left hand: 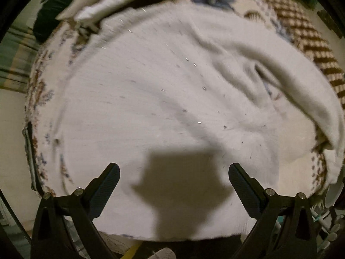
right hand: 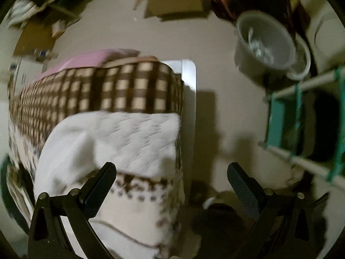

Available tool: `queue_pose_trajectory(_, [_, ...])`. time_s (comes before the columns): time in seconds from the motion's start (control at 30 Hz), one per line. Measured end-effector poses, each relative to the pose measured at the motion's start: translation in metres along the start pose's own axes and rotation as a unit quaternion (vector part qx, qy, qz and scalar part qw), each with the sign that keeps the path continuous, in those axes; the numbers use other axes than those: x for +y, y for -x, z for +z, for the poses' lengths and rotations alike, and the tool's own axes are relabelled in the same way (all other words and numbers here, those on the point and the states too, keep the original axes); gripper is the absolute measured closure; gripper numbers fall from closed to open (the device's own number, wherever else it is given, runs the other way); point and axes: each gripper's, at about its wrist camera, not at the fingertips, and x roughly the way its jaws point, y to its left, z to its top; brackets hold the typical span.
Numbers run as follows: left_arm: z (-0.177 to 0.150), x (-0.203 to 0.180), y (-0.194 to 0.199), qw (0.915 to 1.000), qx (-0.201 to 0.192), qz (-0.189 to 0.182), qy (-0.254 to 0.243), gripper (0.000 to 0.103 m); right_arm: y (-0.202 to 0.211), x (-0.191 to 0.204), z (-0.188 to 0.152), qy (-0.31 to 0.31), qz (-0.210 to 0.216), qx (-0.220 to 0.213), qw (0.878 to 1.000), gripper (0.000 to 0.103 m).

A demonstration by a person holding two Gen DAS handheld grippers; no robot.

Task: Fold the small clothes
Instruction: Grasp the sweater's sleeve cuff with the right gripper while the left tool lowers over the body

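A white knit garment lies spread over a patterned cloth on a small table and fills most of the left wrist view. Its right side is bunched into a thick fold. My left gripper hovers over the garment's near part, open and empty, casting a shadow on it. In the right wrist view an end of the white garment lies at the table's right edge. My right gripper is open and empty, its left finger over the cloth, its right finger over the floor.
A brown checked cloth and a pink cloth lie at the table's far end, by its white rim. On the floor are a grey bucket, a teal rack and cardboard. Folded white fabric lies beyond the garment.
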Motion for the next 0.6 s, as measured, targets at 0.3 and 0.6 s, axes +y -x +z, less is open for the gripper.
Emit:
queue_pose_trajectory(0.3, [0.023, -0.005, -0.051, 0.9997, 0.013, -0.014, -0.013, 0.0, -0.1, -0.033, 0.012, -0.141, 0.151, 0.048, 0.977, 0.018])
queue_pose_trajectory(0.6, [0.035, 0.036, -0.042, 0.9989, -0.024, -0.04, 0.003, 0.0, -0.029, 0.037, 0.009, -0.054, 0.1, -0.071, 0.991, 0.09])
